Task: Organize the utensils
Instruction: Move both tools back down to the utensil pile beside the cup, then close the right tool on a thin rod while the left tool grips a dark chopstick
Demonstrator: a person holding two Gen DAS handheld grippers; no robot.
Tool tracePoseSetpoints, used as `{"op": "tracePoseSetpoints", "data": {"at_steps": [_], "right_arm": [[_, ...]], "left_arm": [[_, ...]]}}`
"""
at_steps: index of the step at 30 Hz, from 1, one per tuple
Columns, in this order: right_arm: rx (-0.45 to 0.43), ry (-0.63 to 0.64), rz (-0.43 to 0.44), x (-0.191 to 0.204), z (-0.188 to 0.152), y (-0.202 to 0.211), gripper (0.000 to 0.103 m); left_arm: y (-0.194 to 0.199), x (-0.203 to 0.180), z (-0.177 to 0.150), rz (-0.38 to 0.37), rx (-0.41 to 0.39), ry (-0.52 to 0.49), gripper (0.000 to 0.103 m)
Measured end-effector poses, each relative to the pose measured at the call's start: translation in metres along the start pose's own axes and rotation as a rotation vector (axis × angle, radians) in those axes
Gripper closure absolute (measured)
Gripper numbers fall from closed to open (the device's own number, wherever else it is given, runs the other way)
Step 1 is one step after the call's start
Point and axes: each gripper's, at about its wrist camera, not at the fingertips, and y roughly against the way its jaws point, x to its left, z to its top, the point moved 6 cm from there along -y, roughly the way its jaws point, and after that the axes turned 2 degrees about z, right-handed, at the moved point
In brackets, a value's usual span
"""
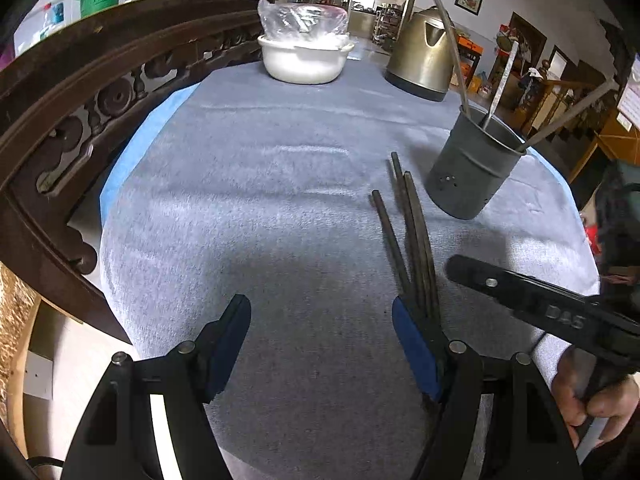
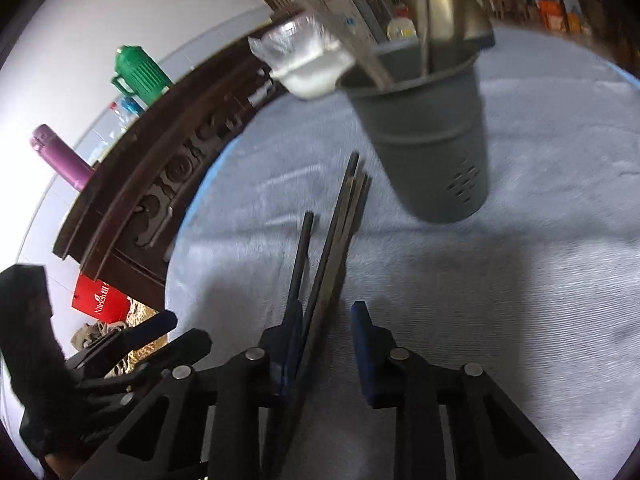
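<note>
Your left gripper [image 1: 320, 344] hangs low over the grey cloth [image 1: 260, 200] with its fingers spread wide and nothing between them. Your right gripper [image 2: 326, 354] has its fingers drawn partway in around the near ends of the dark chopsticks [image 2: 332, 240], which lie in a loose bundle on the cloth; a gap shows beside the right pad, so they are not pinched. Just beyond their far tips stands the grey utensil holder [image 1: 472, 172], upright, with a few utensils leaning in it. Farther back sit a white pot [image 1: 306, 60] and a metal kettle [image 1: 422, 56].
</note>
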Motion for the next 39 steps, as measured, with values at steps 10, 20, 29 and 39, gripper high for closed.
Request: {"op": "tracePoseSetpoints", "data": {"at_steps": [10, 20, 29, 39], "right_arm": [[0.058, 0.058, -0.115, 0.001, -0.01, -0.01, 0.084], [0.095, 0.065, -0.13, -0.016, -0.02, 0.008, 0.086], [0.09, 0.078, -0.114, -0.021, -0.023, 0.011, 0.086], [0.115, 0.091, -0.124, -0.027, -0.039, 0.025, 0.094]], "left_arm": [[-0.002, 0.002, -0.003, -0.029, 0.008, 0.011, 0.029], [-0.013, -0.017, -0.001, -0.104, 0.05, 0.001, 0.029], [-0.052, -0.028, 0.033, -0.159, 0.181, 0.027, 0.048], [-0.076, -0.041, 0.045, -0.212, 0.248, 0.066, 0.067]]}}
